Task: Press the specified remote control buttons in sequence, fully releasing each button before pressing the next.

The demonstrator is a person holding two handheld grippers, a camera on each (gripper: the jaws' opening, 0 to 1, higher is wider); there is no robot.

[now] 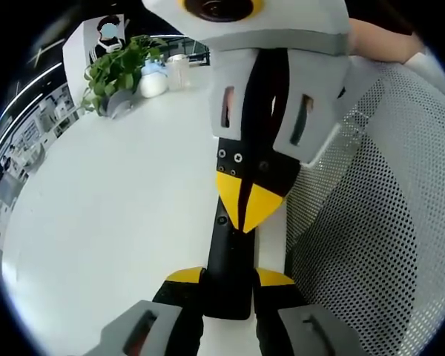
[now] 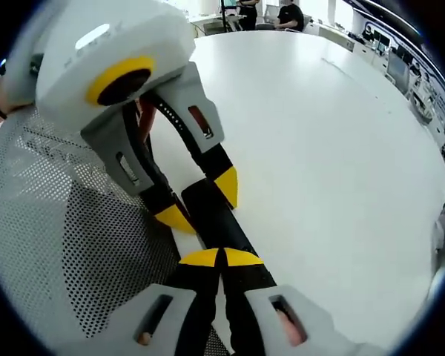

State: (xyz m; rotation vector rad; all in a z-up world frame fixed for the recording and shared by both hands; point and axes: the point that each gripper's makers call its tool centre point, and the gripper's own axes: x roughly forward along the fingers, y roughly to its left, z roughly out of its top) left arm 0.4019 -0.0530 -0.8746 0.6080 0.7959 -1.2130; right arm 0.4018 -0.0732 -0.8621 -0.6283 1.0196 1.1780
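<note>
We see the remote control [image 1: 228, 259], a long black bar, lying at the bottom centre of the left gripper view on the white desk [image 1: 111, 215], just beside the edge of a perforated white mesh surface [image 1: 386, 222] that takes up the right side. Our left tool [image 1: 228, 278] has its two yellow-tipped jaws on either side of the remote's near end, closed in on it. From the top of that view our right tool [image 1: 245, 204] comes down with its yellow tips pressed together, the point resting on the remote's upper face.

In the right gripper view the remote [image 2: 211, 215] runs from the bottom centre up toward the middle. Our right tool [image 2: 221, 257] shows its jaws shut tight, tips touching each other over the black body. The left tool [image 2: 200, 200] enters from the upper left and straddles the far end of the remote, one yellow tip on each side. The mesh surface [image 2: 67, 237] fills the left of this view and the desk [image 2: 334, 148] spreads to the right.

At the upper left of the left gripper view a potted green plant [image 1: 119, 70] stands on the desk, with a white container [image 1: 154, 81] just beside it.
</note>
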